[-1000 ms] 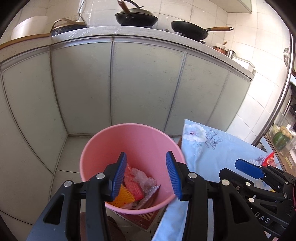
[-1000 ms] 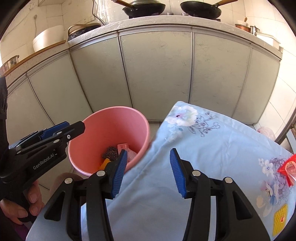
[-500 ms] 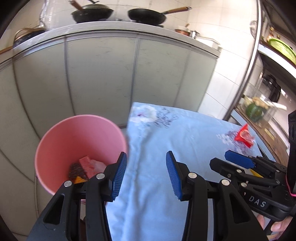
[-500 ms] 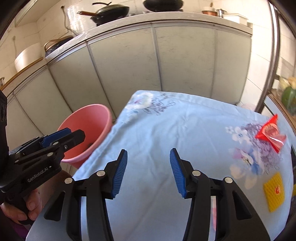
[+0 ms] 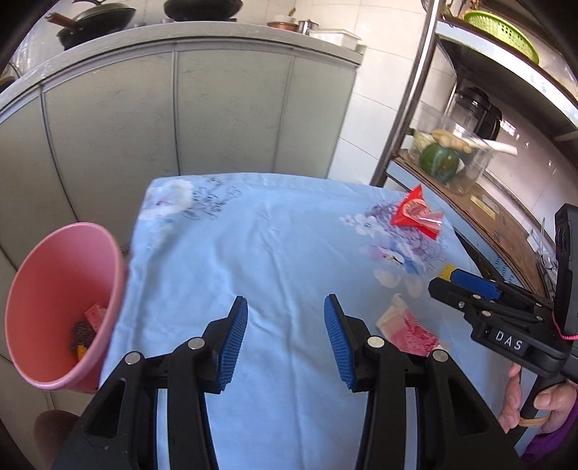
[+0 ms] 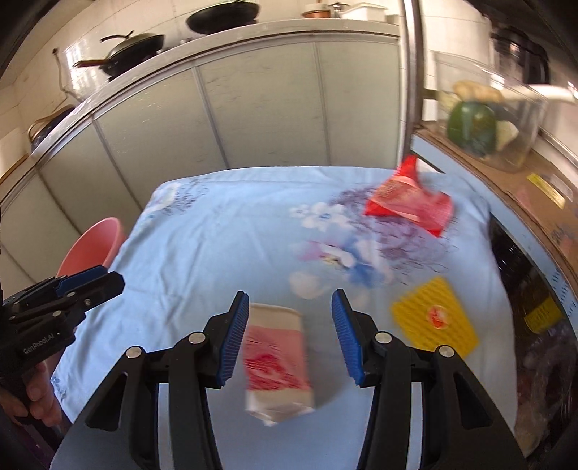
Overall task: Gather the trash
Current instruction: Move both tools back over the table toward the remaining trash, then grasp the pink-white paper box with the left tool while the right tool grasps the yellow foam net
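- right gripper (image 6: 290, 332) fingers spread wide, holding nothing; pink-and-white wrapper (image 6: 276, 361) lies flat on the cloth in the gap between them, blurred, contact can't be told
- left gripper (image 5: 285, 338) also wide open, empty, over bare blue floral tablecloth (image 5: 274, 253); the same wrapper sits just right of its right finger
- yellow waffle-textured packet (image 6: 435, 320) on the cloth right of the right gripper, near the table's right edge
- red snack packet (image 6: 408, 199) further back on the right, crumpled, lying on the flower print
- pink bucket (image 5: 54, 289) off the table's left edge, below cloth level; trash already in its bottom
- behind: grey cabinet fronts (image 5: 180, 108) under a counter with black woks (image 5: 94, 20)
- far right: metal shelf rack (image 5: 415, 101) holding a clear container with a green squash (image 5: 439, 159); a green basket on the top shelf
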Motion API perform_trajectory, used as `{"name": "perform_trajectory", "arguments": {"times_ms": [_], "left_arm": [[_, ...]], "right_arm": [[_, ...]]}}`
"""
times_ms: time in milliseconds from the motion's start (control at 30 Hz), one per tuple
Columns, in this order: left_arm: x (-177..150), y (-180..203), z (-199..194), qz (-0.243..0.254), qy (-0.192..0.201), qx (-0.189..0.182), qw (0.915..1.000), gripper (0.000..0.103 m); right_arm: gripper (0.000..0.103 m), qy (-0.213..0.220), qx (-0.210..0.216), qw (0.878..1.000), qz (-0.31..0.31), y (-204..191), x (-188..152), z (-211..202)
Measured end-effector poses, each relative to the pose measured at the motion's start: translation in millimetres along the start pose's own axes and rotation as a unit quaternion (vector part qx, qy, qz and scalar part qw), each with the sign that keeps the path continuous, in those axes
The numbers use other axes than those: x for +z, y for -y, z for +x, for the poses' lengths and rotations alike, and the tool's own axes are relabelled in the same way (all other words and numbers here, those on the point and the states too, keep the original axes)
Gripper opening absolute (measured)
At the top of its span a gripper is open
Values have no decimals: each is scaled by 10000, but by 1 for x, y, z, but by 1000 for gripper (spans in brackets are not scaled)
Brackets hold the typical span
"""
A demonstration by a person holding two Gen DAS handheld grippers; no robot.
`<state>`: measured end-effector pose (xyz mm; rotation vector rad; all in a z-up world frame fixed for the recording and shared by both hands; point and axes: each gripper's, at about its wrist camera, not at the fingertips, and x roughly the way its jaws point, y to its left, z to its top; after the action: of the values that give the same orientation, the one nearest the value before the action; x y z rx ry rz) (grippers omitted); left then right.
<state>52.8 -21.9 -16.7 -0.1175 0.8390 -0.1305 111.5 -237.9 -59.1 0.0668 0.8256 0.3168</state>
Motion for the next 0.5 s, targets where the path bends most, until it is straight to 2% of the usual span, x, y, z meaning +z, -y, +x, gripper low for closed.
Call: {"name": "perform_trajectory", "arguments": {"times_ms": [167,500], "left_arm": [[1,23,16,69,-253,-167,9995,43],[7,77,48,123,-911,-649,9936,43]], "right_arm": [[49,53,-120,9996,259,34,2,-1],[49,250,-163,9985,450,76,8,-8]]}}
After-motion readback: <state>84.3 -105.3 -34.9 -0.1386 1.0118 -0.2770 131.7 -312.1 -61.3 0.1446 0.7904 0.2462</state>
